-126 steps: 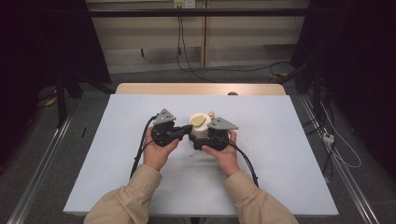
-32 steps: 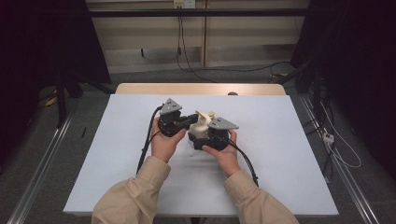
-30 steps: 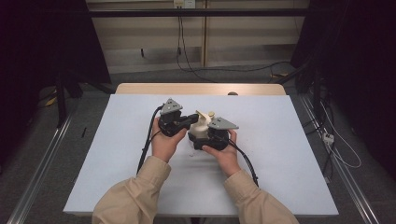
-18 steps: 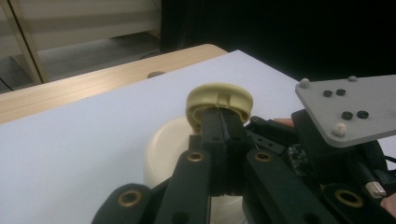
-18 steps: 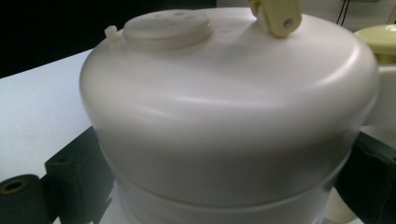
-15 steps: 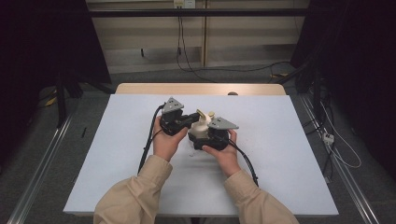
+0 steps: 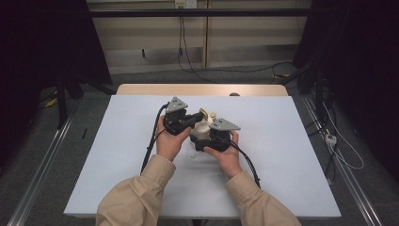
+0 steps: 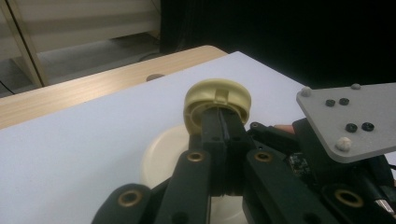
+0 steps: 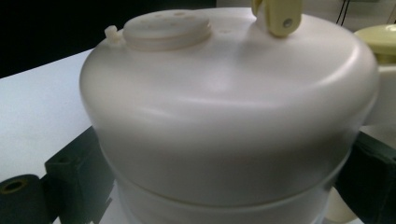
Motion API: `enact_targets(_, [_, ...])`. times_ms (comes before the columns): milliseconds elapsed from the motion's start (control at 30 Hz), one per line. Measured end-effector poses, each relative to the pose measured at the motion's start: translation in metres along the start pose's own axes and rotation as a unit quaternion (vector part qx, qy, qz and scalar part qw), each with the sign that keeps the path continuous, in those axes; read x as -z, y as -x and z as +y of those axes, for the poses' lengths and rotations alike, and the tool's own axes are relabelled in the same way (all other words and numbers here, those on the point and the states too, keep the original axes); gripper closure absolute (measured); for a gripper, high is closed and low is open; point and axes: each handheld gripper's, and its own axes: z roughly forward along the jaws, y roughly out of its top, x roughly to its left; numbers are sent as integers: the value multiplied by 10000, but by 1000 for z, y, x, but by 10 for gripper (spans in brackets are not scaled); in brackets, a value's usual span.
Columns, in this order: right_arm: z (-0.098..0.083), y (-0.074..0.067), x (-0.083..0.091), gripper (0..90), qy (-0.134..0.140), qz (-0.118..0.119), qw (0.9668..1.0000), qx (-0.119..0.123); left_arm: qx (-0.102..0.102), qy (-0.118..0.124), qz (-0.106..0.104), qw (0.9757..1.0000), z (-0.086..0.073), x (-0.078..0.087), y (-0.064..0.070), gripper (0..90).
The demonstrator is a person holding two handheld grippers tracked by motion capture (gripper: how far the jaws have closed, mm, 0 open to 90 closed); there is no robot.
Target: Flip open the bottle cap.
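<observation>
We are holding our left gripper (image 7: 192, 120) with its black jaws pressed together on the pale yellow round plastic cap (image 8: 217, 99), which is tilting up above the white table sheet (image 7: 291, 141). Just to its right, our right gripper (image 7: 203, 139) is clamping its jaws against both sides of the cream-white rounded plastic container (image 9: 224, 107), standing near the middle of the sheet.

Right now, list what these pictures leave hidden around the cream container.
- Container base: cut off by the right gripper view's bottom edge.
- Round yellowish part: the left gripper's fingers cover its middle.
- High view: hands and grippers hide where the container meets the table.
</observation>
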Motion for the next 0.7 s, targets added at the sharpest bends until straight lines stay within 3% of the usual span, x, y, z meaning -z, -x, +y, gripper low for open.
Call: enact_targets(700, [0, 0, 0, 47, -2, 6, 10000, 32, -26, -18, 1, 10000, 2, -7, -1, 900])
